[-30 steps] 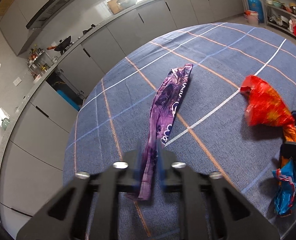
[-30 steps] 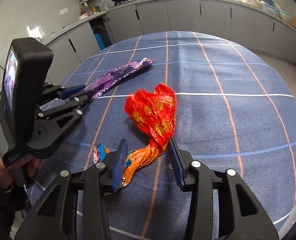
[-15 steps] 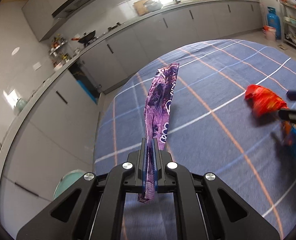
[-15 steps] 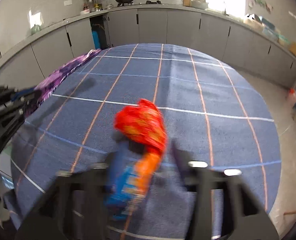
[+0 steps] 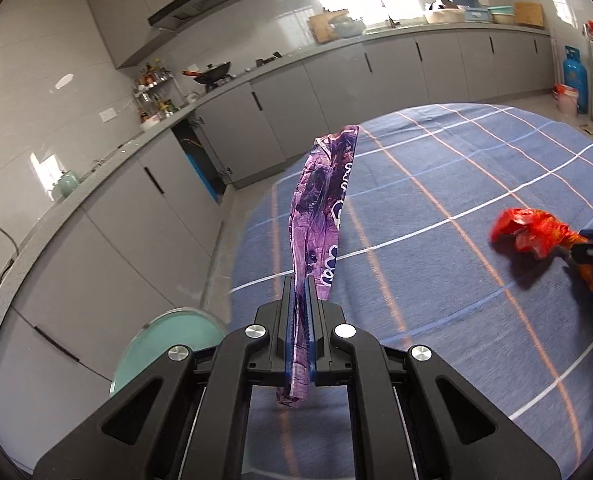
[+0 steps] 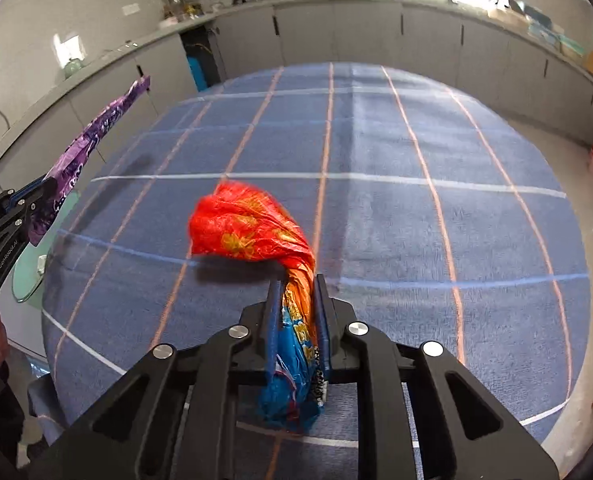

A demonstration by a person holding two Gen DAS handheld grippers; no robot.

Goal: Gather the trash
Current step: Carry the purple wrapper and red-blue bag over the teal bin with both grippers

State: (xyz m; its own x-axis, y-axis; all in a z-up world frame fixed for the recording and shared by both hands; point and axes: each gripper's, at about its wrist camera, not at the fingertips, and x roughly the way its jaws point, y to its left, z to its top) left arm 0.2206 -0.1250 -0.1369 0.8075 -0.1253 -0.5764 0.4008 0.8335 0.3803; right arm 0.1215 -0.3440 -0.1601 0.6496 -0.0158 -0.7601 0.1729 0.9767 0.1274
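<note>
Both wrappers are gripped: purple wrapper (image 5: 316, 216) in the closed left gripper (image 5: 299, 300), red-orange wrapper (image 6: 252, 232) in the just-closed right gripper (image 6: 298, 300); disposal remains.

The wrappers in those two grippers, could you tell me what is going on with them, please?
A person is clearing trash off a round table with a blue checked cloth, one handheld gripper in each hand. The left gripper is shut on a long purple wrapper, which is lifted clear of the table near its edge. The right gripper has just been closing and now pinches the twisted neck of a red and blue wrapper. A pale green bin sits below the table edge.
</note>
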